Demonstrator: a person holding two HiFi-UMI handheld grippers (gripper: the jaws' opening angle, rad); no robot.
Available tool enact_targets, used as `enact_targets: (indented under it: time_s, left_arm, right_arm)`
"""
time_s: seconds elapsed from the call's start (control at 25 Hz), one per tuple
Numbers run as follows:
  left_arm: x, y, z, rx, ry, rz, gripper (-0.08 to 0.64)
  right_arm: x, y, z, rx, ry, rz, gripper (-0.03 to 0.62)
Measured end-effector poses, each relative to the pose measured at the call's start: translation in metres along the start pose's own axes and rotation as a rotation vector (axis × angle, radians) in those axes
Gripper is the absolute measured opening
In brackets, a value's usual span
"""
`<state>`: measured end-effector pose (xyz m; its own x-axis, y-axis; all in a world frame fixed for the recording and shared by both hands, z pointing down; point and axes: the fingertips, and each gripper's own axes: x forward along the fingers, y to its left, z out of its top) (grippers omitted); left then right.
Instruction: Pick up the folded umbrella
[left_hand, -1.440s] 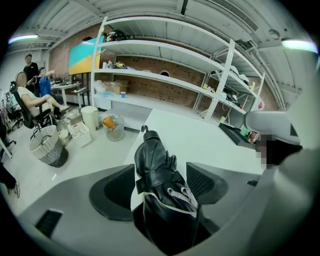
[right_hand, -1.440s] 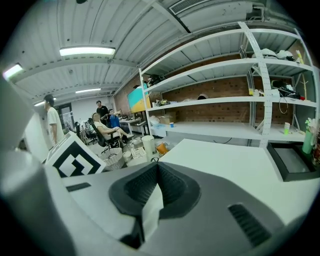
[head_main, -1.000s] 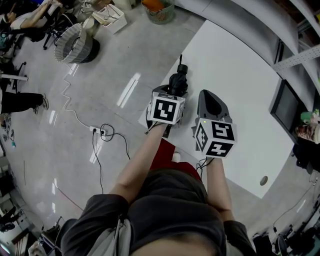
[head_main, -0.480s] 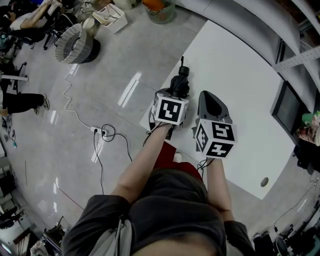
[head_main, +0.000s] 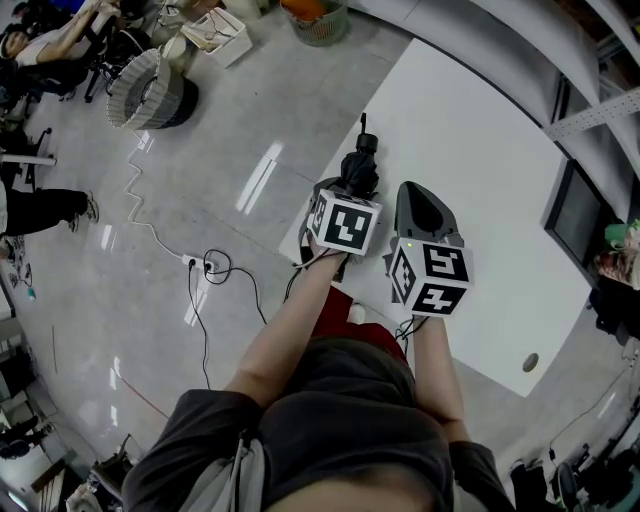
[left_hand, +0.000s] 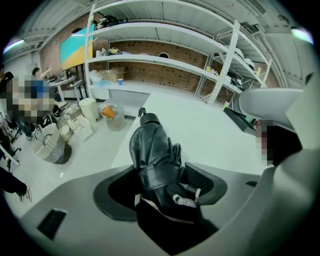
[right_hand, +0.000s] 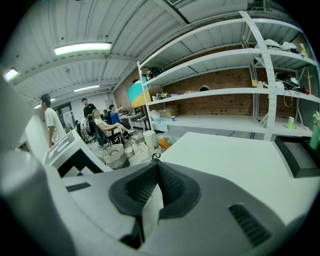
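Note:
The folded umbrella (head_main: 357, 170) is black, with a strap round its middle and a short tip pointing away from me. My left gripper (head_main: 345, 200) is shut on its near end and holds it over the near-left edge of the white table (head_main: 480, 150). In the left gripper view the umbrella (left_hand: 152, 150) fills the space between the jaws of the left gripper (left_hand: 161, 186) and sticks out forward. My right gripper (head_main: 417, 198) hovers just to the right of it, apart from the umbrella. The jaws of the right gripper (right_hand: 154, 192) meet, with nothing between them.
A dark monitor (head_main: 572, 215) lies at the table's right side. On the floor to the left are a power strip with cables (head_main: 205, 265), a wicker basket (head_main: 150, 88) and a bin (head_main: 318, 18). Seated people (right_hand: 102, 129) and metal shelves (right_hand: 225, 85) stand beyond.
My left gripper has shifted slightly to the right and turned a little, with the umbrella still in it. The right gripper has stayed where it was.

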<state>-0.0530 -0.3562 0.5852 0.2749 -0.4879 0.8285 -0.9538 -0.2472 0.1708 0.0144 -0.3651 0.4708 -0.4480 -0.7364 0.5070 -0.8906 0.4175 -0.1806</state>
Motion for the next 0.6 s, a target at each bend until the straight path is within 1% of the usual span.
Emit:
enact_targets:
  time_s: [0.28,0.4,0.6]
  left_arm:
    - [-0.005,-0.001,0.004,-0.034,-0.054,-0.045,0.251]
    - [-0.006,-0.003,0.004,-0.027,-0.066,-0.050,0.241]
    - [-0.014,-0.009,0.008,0.008,-0.094,-0.070,0.227]
  right_arm:
    - [-0.004,-0.002,0.000,0.003,0.001,-0.020,0.018]
    - [-0.007,-0.002,-0.001,0.004,-0.003,-0.028,0.018]
    - [-0.013,-0.002,0.002,0.006,-0.013,-0.045,0.018]
